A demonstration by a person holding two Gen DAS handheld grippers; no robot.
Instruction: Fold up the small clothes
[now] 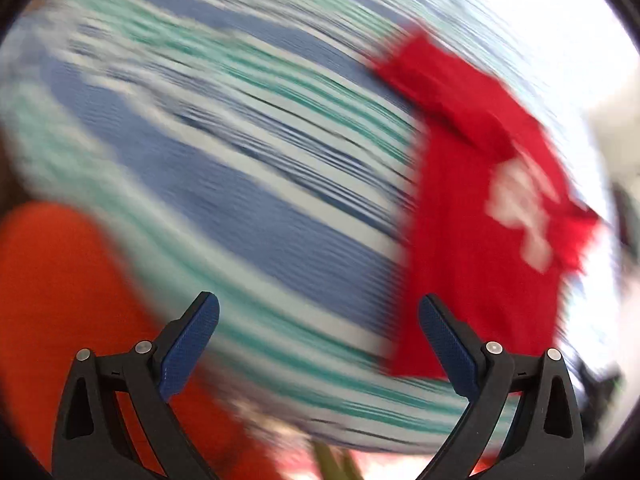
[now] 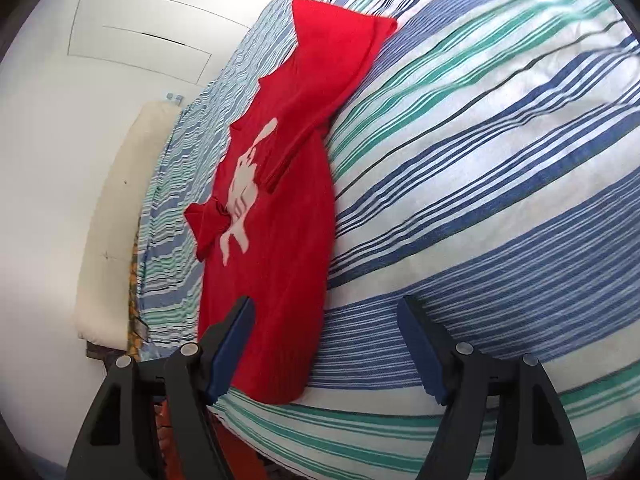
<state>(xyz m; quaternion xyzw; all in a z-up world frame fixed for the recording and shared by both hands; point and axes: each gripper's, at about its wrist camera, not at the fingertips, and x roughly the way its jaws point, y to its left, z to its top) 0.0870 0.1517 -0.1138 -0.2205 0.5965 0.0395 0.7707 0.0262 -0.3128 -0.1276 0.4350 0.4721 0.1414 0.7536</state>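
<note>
Beside the red top (image 2: 276,216), cream pillow (image 2: 116,216), white wardrobe (image 2: 140,28), striped bedcover (image 2: 480,184)

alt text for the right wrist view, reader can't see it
A red top with a white print lies spread on a striped bedcover, one sleeve folded across it. The open right gripper hovers at its near hem, holding nothing.

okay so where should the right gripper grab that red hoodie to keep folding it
Take the red hoodie at its bottom hem, probably coming in low from the near bed edge. The hem lies flat on the striped bedspread, nearest the open right gripper, with both sleeves already folded across the chest.
</note>
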